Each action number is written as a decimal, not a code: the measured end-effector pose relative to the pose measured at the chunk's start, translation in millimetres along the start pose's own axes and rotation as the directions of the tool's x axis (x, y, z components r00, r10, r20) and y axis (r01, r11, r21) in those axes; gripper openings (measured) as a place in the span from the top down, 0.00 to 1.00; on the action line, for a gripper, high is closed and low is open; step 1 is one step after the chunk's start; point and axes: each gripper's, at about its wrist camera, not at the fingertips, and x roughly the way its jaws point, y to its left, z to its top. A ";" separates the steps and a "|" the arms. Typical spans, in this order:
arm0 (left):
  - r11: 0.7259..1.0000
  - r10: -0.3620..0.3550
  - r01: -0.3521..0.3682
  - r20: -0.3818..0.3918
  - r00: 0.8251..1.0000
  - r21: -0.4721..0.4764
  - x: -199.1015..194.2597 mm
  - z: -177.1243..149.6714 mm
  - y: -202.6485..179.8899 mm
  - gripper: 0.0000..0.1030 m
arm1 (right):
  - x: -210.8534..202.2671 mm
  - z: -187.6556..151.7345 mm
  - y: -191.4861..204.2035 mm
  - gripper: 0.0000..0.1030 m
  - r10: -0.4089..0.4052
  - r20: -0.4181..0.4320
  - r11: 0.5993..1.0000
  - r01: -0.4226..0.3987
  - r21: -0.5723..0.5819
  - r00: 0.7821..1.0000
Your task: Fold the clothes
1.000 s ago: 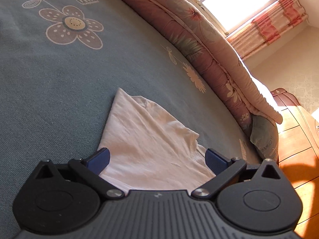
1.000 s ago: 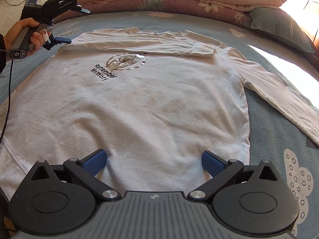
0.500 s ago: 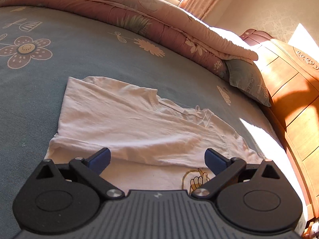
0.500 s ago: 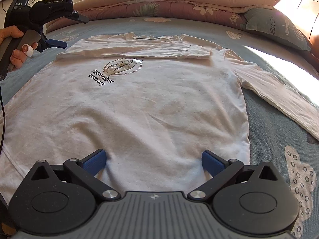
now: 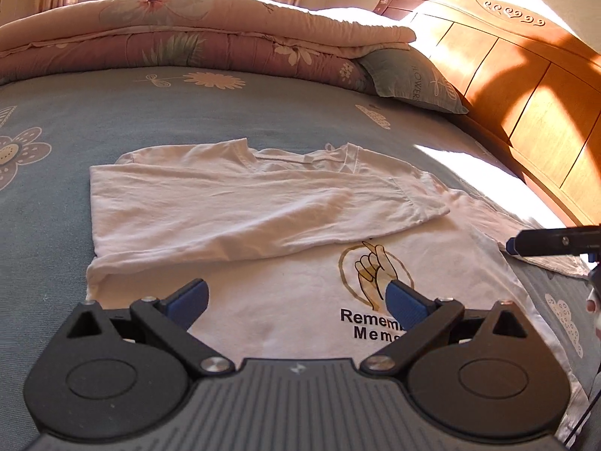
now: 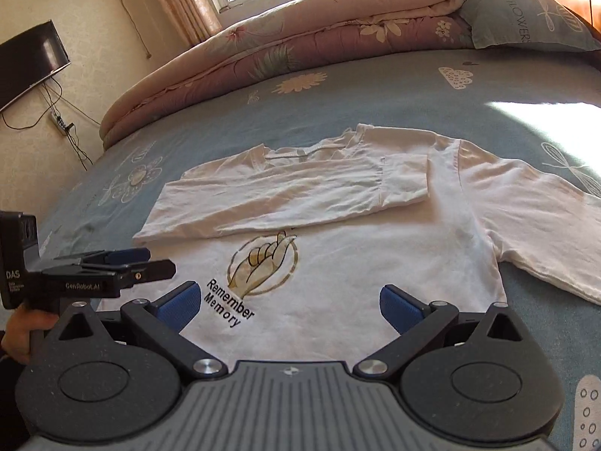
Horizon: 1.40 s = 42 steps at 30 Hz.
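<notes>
A white long-sleeved shirt (image 6: 338, 263) lies flat, print side up, on the blue flowered bed (image 6: 338, 90). One sleeve (image 6: 285, 195) is folded across the chest, just above the hand print (image 6: 263, 267); the other sleeve (image 6: 544, 225) stretches out onto the bed away from the print. The left claw (image 5: 296, 298) and the right claw (image 6: 287, 302) both hang spread wide over the shirt near the print, gripping nothing.

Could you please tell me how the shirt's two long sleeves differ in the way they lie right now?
The left sleeve is folded across the chest, above the printed logo; the right sleeve stretches outward onto the blue bedspread. The left sleeve rests on shirt fabric, the right sleeve on bedding. Both are white and ungripped.
</notes>
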 end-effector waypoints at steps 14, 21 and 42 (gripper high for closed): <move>0.985 0.078 -0.070 0.045 0.996 -0.157 -18.5 8.7 57.8 0.03 | 134.0 75.1 11.4 0.00 0.130 -0.020 0.977 -0.125 0.174 0.991; 0.984 0.080 -0.076 0.014 0.997 -0.163 -15.6 6.5 66.4 0.03 | 151.8 49.3 15.9 0.00 -0.080 -0.186 0.984 0.048 -0.173 0.979; 0.971 0.157 -0.147 0.035 0.987 -0.191 -39.1 5.4 98.7 0.03 | 188.3 60.9 101.6 0.00 -0.124 -0.126 0.940 0.076 -0.333 0.984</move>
